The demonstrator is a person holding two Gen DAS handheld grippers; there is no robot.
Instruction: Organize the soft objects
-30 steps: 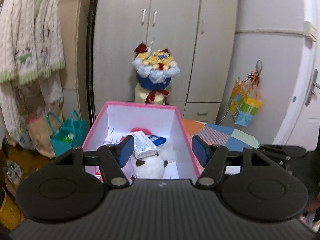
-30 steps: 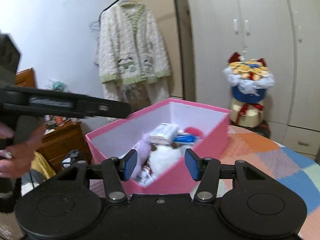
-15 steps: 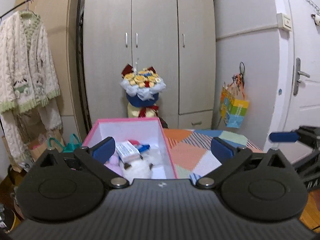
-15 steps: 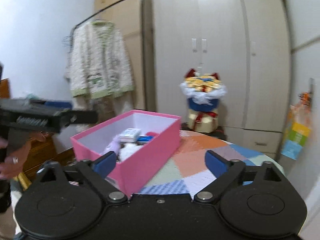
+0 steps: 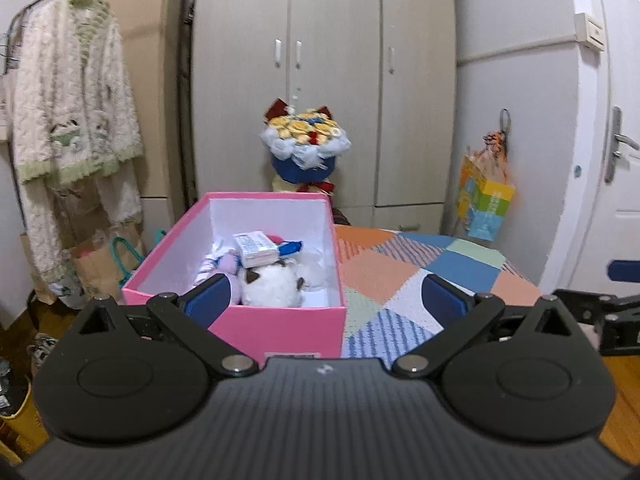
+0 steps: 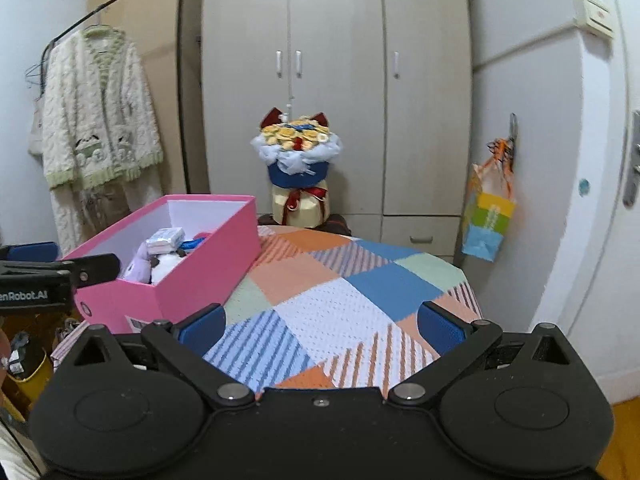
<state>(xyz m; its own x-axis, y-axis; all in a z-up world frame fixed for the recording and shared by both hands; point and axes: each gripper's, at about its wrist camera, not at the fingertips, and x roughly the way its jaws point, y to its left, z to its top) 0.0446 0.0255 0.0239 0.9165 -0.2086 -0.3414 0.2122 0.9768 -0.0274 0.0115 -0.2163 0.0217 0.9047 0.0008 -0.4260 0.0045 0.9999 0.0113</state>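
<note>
A pink box (image 5: 280, 326) with a white inside stands on the left part of a patchwork-covered table (image 5: 404, 272). In it lie a white plush toy (image 5: 272, 288), a lilac plush (image 5: 228, 264), a white tissue pack (image 5: 256, 249) and a blue item (image 5: 290, 247). My left gripper (image 5: 326, 300) is open and empty, held back in front of the box's near end. My right gripper (image 6: 322, 326) is open and empty over the table's near edge, right of the box (image 6: 192, 276). The left gripper also shows in the right wrist view (image 6: 52, 276).
A flower bouquet (image 6: 298, 152) stands behind the table before a grey wardrobe (image 6: 336, 80). A knitted cardigan (image 5: 68, 128) hangs on a rack at left. A coloured paper bag (image 6: 490, 216) hangs on the right wall, next to a white door (image 5: 624, 160). Bags (image 5: 100, 264) sit on the floor at left.
Both grippers have drawn back from the box and opened wide. The right gripper has swung right, so the box now sits at its left.
</note>
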